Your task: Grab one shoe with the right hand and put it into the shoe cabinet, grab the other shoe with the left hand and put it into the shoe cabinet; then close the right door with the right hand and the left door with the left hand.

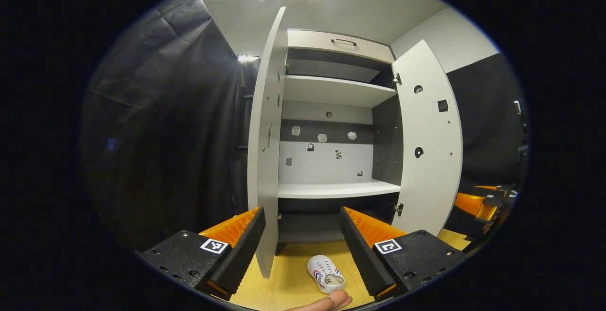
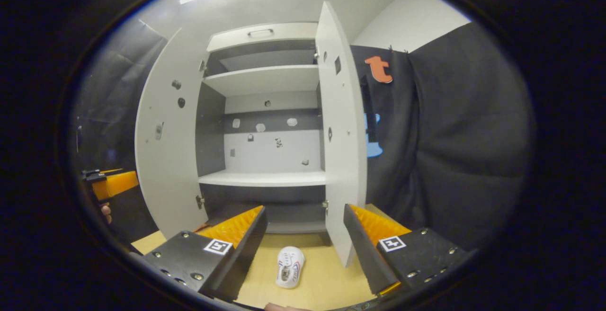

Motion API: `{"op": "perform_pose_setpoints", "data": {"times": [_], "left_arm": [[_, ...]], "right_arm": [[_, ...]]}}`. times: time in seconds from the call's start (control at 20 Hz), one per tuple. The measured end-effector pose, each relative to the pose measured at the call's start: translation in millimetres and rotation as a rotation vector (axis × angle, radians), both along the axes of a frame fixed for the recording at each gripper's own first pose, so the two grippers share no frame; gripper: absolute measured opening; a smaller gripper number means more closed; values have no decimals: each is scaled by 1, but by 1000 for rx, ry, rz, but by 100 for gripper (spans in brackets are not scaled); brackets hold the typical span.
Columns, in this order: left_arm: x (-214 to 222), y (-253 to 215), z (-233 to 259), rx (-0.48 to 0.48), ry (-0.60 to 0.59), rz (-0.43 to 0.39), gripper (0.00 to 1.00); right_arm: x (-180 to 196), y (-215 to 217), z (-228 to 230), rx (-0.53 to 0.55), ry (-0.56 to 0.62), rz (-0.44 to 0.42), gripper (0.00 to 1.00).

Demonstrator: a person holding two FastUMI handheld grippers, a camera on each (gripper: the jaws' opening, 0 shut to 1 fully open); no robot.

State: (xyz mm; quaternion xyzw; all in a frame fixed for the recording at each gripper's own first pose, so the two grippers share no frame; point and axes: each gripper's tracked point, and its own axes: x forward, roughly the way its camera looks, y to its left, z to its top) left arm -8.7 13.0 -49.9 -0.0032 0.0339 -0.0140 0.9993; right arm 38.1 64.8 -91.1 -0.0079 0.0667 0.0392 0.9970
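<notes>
The white shoe cabinet (image 1: 338, 189) stands with both doors wide open and its shelves bare. A small white shoe (image 1: 325, 273) with striped sides lies on the wooden floor just in front of it. My left gripper (image 1: 300, 249) hovers open above and short of that shoe, and the left door's edge (image 1: 267, 136) lies between its fingers. In the right gripper view a white shoe (image 2: 289, 266) lies on the floor below my open right gripper (image 2: 305, 249), with the cabinet (image 2: 265, 178) ahead. I cannot tell whether both views show the same shoe.
The right door (image 2: 342, 131) juts toward me, close to the right gripper's right finger. Black cloth hangs on both sides of the cabinet. The other gripper (image 2: 111, 183) shows at the far left edge, and likewise (image 1: 478, 204) at the far right. A fingertip (image 1: 326, 303) pokes in at the bottom.
</notes>
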Motion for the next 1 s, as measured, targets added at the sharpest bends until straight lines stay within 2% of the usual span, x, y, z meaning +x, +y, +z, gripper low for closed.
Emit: {"op": "perform_pose_setpoints", "data": {"times": [0.1,0.15,0.3,0.4,0.55,0.65,0.75,0.85,1.0], "left_arm": [[-2,2,-8,0,4,-2,96],[-2,3,-12,-9,7,1,96],[-5,1,-31,-63,12,-5,96],[-5,-3,-45,-52,33,-23,96],[-4,8,-52,-22,28,-6,96],[-3,12,-55,-34,20,-1,96],[-6,14,-57,-46,20,-6,96],[-6,14,-59,-49,16,-11,96],[-6,20,-59,-31,9,-1,96]], "right_arm": [[12,14,-40,-21,54,11,94],[18,19,-59,-23,80,14,97],[34,35,-120,-6,171,25,97],[41,45,-154,7,231,36,97],[50,56,-196,-21,296,44,97],[54,60,-225,-31,342,42,94],[59,62,-250,-47,390,35,97],[65,64,-275,-76,436,22,87],[73,65,-308,-53,509,-16,85]]}}
